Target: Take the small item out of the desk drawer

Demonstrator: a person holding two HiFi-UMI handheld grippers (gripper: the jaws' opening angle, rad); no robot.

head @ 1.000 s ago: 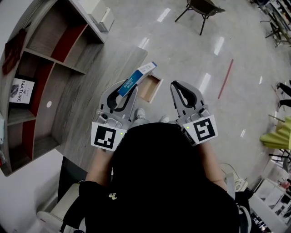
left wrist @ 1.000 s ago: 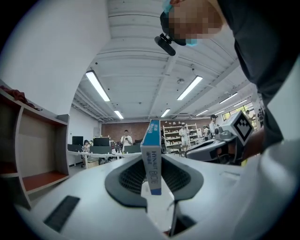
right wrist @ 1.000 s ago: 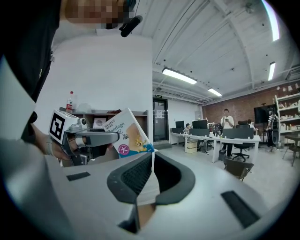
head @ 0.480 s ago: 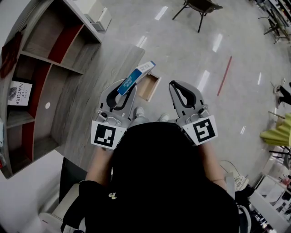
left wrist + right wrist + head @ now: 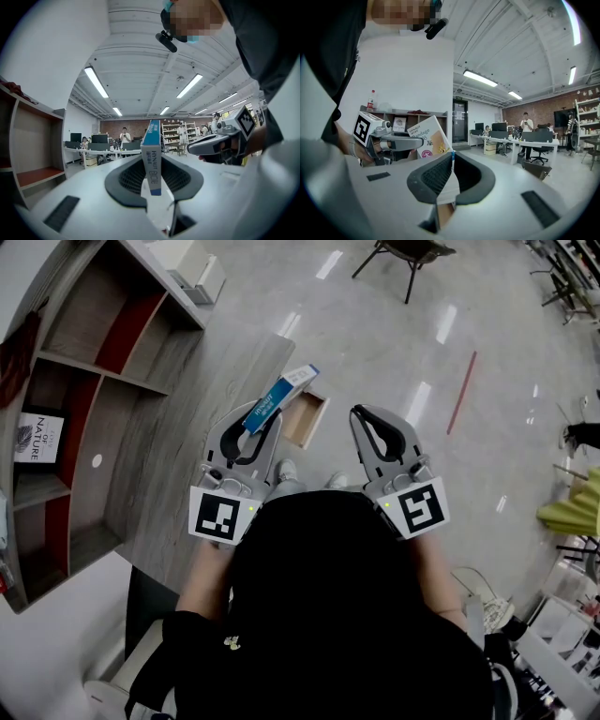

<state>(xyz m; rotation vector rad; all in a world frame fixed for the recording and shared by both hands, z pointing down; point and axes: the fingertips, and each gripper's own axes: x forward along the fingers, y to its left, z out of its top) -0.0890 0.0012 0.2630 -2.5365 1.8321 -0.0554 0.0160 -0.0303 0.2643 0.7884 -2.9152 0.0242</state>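
Below the left gripper's box, only head view shows the drawer.

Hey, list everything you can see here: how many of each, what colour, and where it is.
box: one, blue and white, held over the desk's edge
drawer: one, light wood, pulled open at the desk's front
desk: one, grey wood grain, to the person's left
shelf unit: one, grey with red panels, at the desk's far side
book: one, white cover, standing in a shelf compartment
chair: one, dark, on the floor ahead
floor strip: one, red, on the glossy grey floor
left hand-held gripper: one, light grey, shut on the box
right hand-held gripper: one, light grey, jaws together, empty
person's top: one, black, bottom centre
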